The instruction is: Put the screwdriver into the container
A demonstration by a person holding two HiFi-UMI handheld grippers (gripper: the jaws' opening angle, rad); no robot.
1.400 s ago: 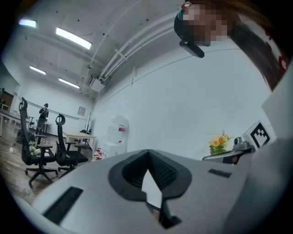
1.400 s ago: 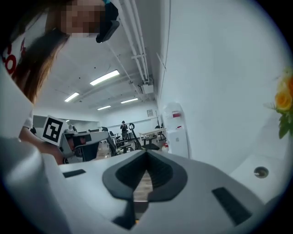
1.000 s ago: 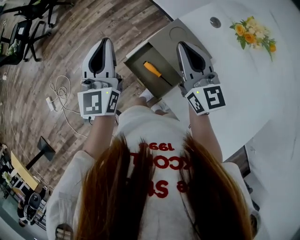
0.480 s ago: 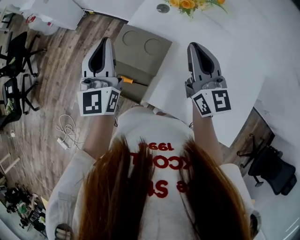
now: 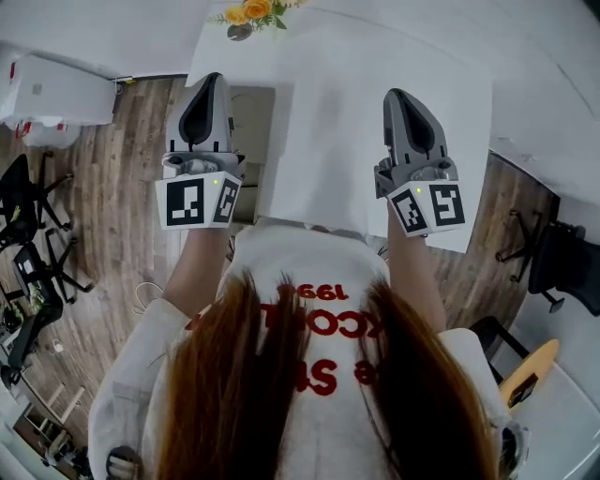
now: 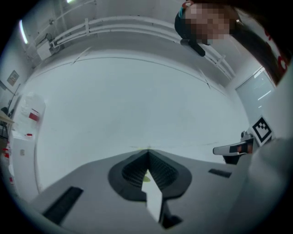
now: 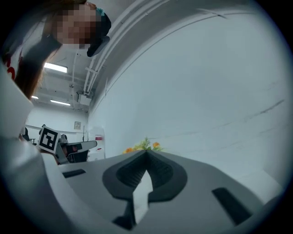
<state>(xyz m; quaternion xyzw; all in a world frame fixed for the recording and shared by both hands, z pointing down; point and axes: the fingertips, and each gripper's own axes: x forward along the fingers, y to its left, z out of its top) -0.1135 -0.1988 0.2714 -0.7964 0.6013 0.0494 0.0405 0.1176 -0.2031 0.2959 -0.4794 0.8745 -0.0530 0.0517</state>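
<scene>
Both grippers are held up level in front of the person. In the head view my left gripper is shut and empty, and it covers part of the olive-grey container at the white table's left edge. No screwdriver shows in any view. My right gripper is shut and empty over the white table. In the left gripper view the left gripper has its tips together and faces a bare white wall. The right gripper also has its tips meeting in its own view.
A bunch of orange flowers lies at the table's far end, the flowers also in the right gripper view. Black office chairs stand on the wood floor at left and another chair at right. A white box sits far left.
The view has swung right: the container slid from the centre to behind the left gripper, and the screwdriver in it has passed out of sight. Both grippers stay shut and empty.
</scene>
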